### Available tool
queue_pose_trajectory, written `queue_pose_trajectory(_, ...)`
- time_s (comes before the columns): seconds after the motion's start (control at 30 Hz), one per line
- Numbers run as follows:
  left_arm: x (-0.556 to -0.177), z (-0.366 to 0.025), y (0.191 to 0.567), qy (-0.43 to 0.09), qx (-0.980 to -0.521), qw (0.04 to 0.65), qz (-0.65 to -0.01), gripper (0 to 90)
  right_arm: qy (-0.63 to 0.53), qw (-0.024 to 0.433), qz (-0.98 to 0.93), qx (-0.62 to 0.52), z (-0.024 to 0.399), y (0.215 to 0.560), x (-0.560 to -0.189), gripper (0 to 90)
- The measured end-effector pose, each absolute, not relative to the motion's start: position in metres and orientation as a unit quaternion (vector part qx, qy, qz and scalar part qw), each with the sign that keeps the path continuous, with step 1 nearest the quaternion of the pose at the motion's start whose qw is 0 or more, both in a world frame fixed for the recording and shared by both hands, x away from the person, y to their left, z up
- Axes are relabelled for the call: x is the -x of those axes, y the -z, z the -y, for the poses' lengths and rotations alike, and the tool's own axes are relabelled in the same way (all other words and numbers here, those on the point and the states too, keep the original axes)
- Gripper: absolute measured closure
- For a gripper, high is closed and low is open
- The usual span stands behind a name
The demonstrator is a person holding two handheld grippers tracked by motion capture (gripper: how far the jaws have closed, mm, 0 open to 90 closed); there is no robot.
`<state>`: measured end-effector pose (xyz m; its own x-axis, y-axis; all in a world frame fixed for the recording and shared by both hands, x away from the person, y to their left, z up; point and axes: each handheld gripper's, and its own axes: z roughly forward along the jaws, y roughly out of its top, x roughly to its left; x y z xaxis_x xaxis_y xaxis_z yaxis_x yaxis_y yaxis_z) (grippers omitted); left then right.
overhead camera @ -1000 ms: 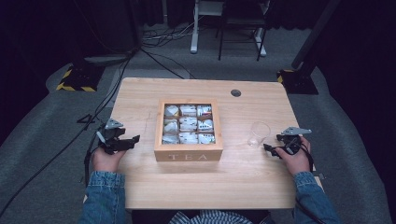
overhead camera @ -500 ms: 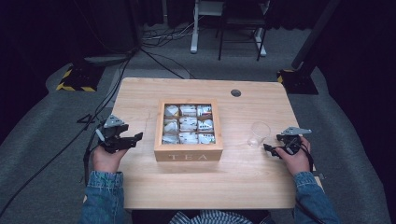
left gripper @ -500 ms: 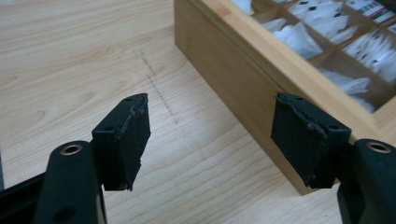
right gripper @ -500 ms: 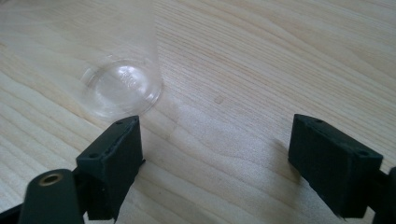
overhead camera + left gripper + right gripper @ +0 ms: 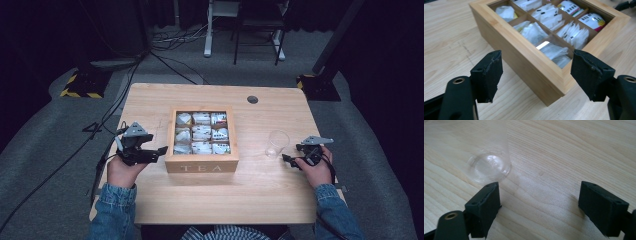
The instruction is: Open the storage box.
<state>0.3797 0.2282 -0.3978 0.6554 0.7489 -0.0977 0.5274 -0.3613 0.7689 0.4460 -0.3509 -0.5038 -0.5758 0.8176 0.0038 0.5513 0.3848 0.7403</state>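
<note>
A wooden tea box (image 5: 201, 163) marked TEA stands mid-table, its compartments full of white tea bags (image 5: 201, 132). My left gripper (image 5: 161, 150) hovers just left of the box's near left corner, jaws wide apart and empty. In the left gripper view the box's corner (image 5: 554, 82) lies between the open fingers (image 5: 487, 75). A clear plastic cup (image 5: 277, 143) stands upright right of the box. My right gripper (image 5: 286, 160) rests open on the table just right of the cup. The cup's base (image 5: 488, 167) sits ahead of the left jaw in the right gripper view.
The light wooden table (image 5: 260, 197) has a round cable hole (image 5: 252, 99) at the back. Cables (image 5: 105, 150) trail off the left edge. Beyond the table stand desk legs (image 5: 207, 30) and a yellow-black striped base (image 5: 80, 85) on the grey floor.
My left gripper has crept rightward toward the box's near left corner. The right gripper and cup have stayed put.
</note>
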Motion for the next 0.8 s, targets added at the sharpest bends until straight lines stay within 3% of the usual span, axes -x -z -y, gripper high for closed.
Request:
queue_pose_trajectory(0.3, -0.382, -0.208, 0.405, -0.109, -0.839, 0.387, -0.367, 20.6, -0.36, 0.185, -0.811, -0.422, 0.351, 0.504, -0.446, 18.0)
queue_pose_trajectory(0.8, -0.386, -0.195, 0.419, -0.103, -0.869, 0.337, -0.347, 25.3, -0.36, 0.185, -0.811, -0.422, 0.351, 0.504, -0.446, 18.0)
